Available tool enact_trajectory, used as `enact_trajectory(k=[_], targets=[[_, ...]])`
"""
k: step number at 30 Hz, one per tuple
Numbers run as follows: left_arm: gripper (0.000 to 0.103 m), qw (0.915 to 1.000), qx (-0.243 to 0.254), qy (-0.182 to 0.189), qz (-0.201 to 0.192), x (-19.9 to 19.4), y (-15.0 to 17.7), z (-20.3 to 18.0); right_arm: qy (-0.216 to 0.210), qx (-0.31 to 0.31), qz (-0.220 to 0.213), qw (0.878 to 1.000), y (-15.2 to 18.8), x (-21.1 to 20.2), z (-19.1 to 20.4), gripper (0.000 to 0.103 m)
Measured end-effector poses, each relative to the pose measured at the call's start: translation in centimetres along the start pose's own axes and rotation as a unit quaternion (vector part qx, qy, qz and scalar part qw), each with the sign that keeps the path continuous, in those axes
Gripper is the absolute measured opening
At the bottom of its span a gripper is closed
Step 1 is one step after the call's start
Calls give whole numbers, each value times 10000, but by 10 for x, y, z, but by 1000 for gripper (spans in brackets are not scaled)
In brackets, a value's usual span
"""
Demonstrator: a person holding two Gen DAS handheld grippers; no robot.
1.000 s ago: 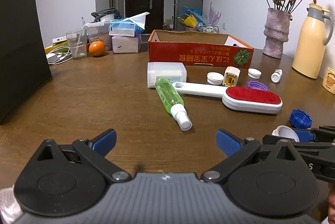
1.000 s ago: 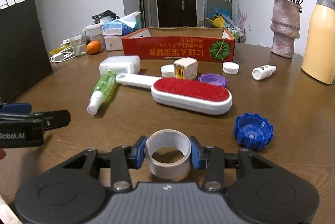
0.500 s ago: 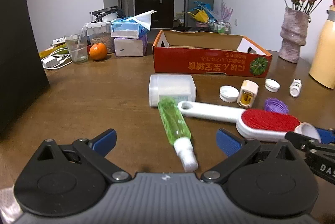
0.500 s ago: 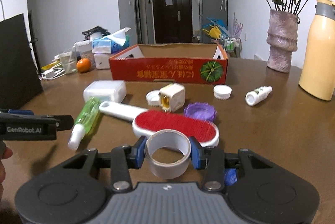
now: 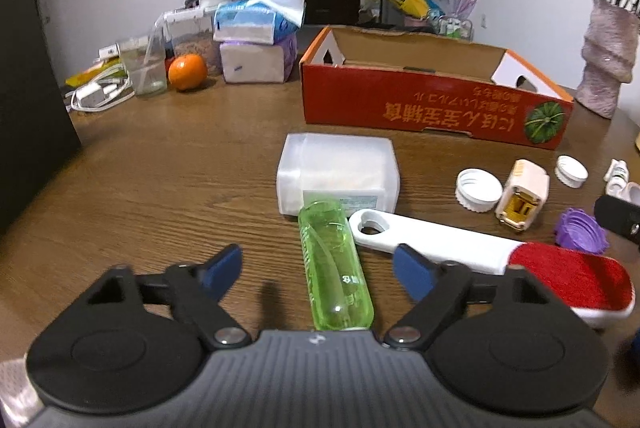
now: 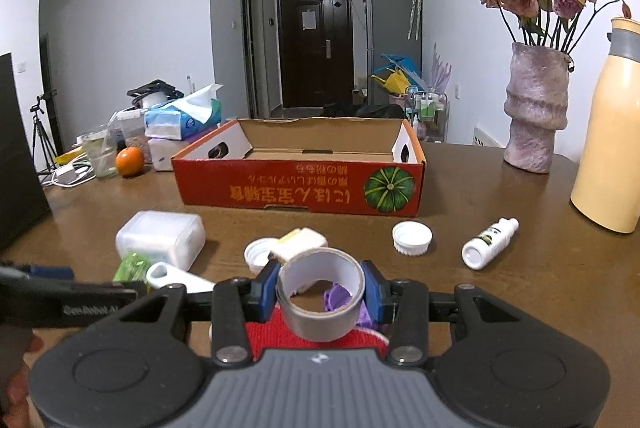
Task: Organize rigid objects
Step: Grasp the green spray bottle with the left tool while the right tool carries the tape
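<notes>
My right gripper (image 6: 322, 290) is shut on a grey tape roll (image 6: 320, 312), held in the air above the red lint brush (image 6: 320, 338) and purple cap (image 6: 338, 298), facing the open red cardboard box (image 6: 300, 183). My left gripper (image 5: 318, 268) is open, low over the table, its fingers either side of the green spray bottle (image 5: 334, 268). The white-handled lint brush (image 5: 480, 260) lies just right of the bottle. A clear plastic box (image 5: 338, 173) lies beyond it.
White caps (image 5: 478, 189), a white-and-yellow plug (image 5: 522, 193), a purple cap (image 5: 580, 232) and a small white bottle (image 6: 490, 244) lie before the red box (image 5: 432, 107). Vase (image 6: 534, 111) and yellow flask (image 6: 612, 147) at right; orange (image 5: 187, 71), tissues, black bag at left.
Both grippers moved forward toward the box. The right one rose with the tape roll over the lint brush. The left one came down around the green bottle.
</notes>
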State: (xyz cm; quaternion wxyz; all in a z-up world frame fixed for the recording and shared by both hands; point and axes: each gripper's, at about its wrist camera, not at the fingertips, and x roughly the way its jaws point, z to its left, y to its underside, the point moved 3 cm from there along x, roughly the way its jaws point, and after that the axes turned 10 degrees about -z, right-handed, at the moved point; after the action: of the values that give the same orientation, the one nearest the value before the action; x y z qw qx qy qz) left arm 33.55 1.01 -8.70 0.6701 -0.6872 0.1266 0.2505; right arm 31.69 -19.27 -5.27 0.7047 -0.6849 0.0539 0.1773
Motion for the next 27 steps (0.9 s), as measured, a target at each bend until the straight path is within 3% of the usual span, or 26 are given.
enact_trajectory(k=[2,9,15,27], targets=[[74,10000,-32,-11,19,6,2,1,7,36,-20,10000,1,6,0,42],[33,9997,-96,173,123,15,6,4,49,160,104,9998,11,18,-5,42],[32,9990,-137,410,112,14,6,3,56,150,46,9999,13,17,-5,42],[32,9986,-23,512,-119,4,2,-2,88,101,-23,9999,13,16,-3,42]])
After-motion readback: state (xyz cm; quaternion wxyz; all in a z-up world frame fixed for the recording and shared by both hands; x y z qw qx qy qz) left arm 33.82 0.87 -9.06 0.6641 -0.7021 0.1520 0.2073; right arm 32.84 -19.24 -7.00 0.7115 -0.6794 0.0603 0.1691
